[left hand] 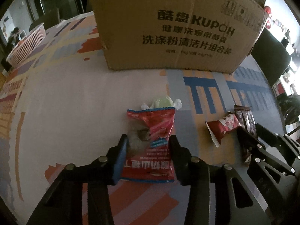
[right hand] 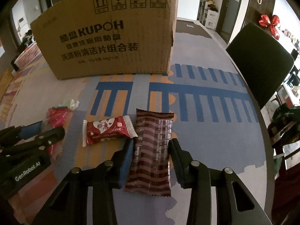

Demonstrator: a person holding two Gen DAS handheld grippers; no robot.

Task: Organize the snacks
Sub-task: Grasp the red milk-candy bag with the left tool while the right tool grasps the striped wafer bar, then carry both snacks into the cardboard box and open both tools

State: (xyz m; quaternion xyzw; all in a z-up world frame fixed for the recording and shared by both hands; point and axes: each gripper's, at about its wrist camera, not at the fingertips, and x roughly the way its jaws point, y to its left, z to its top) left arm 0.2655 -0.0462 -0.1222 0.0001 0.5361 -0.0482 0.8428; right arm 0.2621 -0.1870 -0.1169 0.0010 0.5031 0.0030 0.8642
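Left gripper (left hand: 149,146) clamps the red snack bag (left hand: 150,144), long axis along its fingers; right gripper (right hand: 151,153) likewise grips the striped bar (right hand: 151,150); box (left hand: 176,24) straight ahead.

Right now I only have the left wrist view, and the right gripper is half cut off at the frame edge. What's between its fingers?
Observer: The striped bar lies lengthwise between the fingers of the right gripper, with both pads against its long edges.
Operator: Anything crowding it?
Observer: The heart-print candy lies just left of the bar. Its crimped end reaches the bar's edge, but I cannot tell if they touch.
Operator: How does my gripper look from that side?
Observer: The left gripper shows at the left edge, with the red packet running between its fingers and sticking out at both ends.
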